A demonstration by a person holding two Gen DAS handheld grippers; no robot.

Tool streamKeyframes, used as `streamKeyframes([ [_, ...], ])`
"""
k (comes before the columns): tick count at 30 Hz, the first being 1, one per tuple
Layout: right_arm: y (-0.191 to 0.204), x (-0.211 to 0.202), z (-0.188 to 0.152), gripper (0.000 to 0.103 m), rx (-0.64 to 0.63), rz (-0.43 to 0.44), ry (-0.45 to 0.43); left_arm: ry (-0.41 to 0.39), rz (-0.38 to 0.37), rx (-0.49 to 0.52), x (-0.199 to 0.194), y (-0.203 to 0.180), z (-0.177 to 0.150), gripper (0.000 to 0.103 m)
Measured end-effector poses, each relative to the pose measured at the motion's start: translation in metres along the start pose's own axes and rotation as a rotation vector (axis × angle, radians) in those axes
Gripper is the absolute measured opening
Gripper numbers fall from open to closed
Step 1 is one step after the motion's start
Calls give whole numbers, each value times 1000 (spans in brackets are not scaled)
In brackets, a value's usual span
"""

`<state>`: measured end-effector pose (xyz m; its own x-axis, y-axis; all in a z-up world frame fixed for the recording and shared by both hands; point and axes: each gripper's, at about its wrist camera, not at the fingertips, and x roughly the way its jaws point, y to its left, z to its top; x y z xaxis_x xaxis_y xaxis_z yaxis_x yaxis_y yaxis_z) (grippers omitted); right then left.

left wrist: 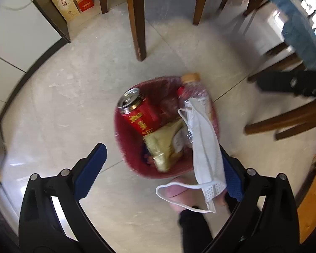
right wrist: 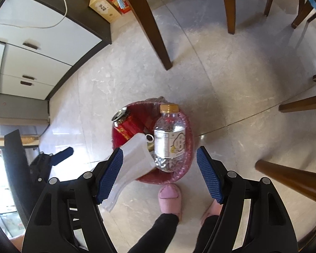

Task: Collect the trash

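Observation:
A red bin [left wrist: 124,145] lined with a clear bag stands on the tiled floor. In it are a red can [left wrist: 137,111], a gold snack wrapper [left wrist: 162,147] and a clear plastic bottle [right wrist: 168,141] with a tan cap. My left gripper [left wrist: 161,147] hangs over the bin with its jaws wide open. A white face mask [left wrist: 206,147] dangles against its right pad, and nothing clamps the mask. My right gripper [right wrist: 159,150] is open above the bin's near rim, with its pads clear of the bottle. The mask [right wrist: 137,156] also shows beside its left finger.
Dark wooden table legs [left wrist: 137,21] and chair legs [left wrist: 284,122] stand beyond and right of the bin. A white cabinet [left wrist: 14,31] and two boxes [left wrist: 73,0] are at the far left. The person's pink slippers [right wrist: 170,198] stand just before the bin.

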<state>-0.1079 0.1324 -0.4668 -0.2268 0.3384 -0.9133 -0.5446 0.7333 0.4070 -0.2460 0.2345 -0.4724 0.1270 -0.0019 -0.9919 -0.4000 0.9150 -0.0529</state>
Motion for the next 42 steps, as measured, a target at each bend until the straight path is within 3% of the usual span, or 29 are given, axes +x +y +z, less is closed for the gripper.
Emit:
streamKeyframes([
  [3, 6, 15, 0, 73, -6, 47, 76, 3, 13, -2, 5, 2, 0, 96],
  [8, 19, 42, 4, 72, 36, 180, 194, -55, 30, 60, 1, -1, 1, 96],
  [11, 30, 51, 8, 67, 41, 226, 217, -68, 32, 105, 1, -4, 1, 96],
  [14, 42, 63, 13, 44, 33, 240, 259, -81, 28, 125, -1, -5, 3, 96],
  [15, 46, 67, 14, 29, 19, 224, 267, -86, 25, 125, -1, -4, 3, 96],
  [19, 50, 74, 20, 6, 35, 216, 268, -88, 35, 114, -3, 1, 7, 96],
  [38, 33, 93, 34, 3, 61, 54, 214, -48, -17, 43, -16, 34, -17, 96],
  [42, 38, 100, 28, 9, 59, 49, 243, -48, -13, 25, -19, 41, -23, 96],
])
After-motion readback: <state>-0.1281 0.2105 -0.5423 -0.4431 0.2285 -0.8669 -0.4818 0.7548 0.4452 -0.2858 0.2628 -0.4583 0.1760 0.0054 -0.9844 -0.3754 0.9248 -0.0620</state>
